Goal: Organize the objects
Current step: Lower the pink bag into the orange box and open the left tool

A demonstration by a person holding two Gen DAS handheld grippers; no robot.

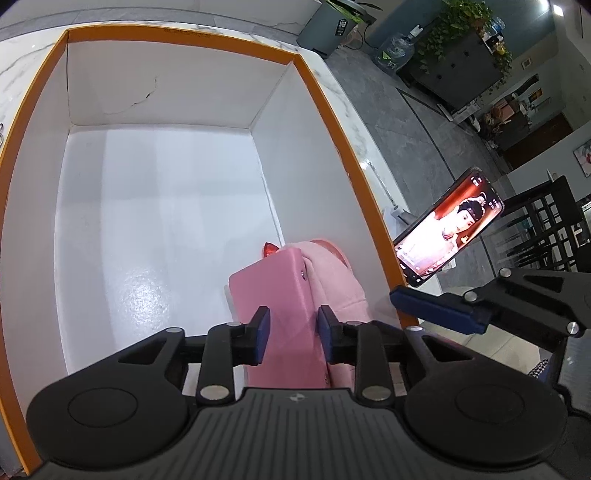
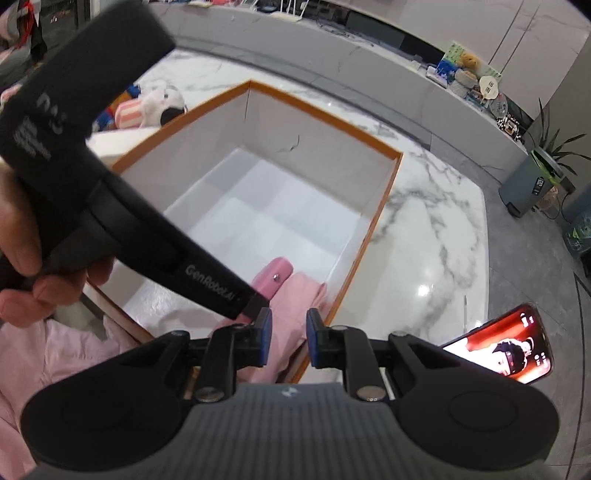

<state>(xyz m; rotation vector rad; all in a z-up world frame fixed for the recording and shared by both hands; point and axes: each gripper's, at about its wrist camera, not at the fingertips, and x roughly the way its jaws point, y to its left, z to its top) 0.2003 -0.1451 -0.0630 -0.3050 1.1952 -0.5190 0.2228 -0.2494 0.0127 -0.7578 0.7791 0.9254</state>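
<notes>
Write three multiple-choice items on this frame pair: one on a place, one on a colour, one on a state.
1. Where is the pink bag?
A. Inside the box, at its near right corner
B. On the marble counter beside the phone
C. On the floor

2. What colour is the box's rim?
A. Blue
B. Orange
C. Green

3. What is the state of the phone?
A. Screen dark
B. Face down
C. Screen lit, showing a video

Answers:
1 A, the bag sits within the white walls near the right wall in the left wrist view.
2 B, an orange band edges the top in both views.
3 C, a bright picture shows on the phone, which stands tilted on the counter.
</notes>
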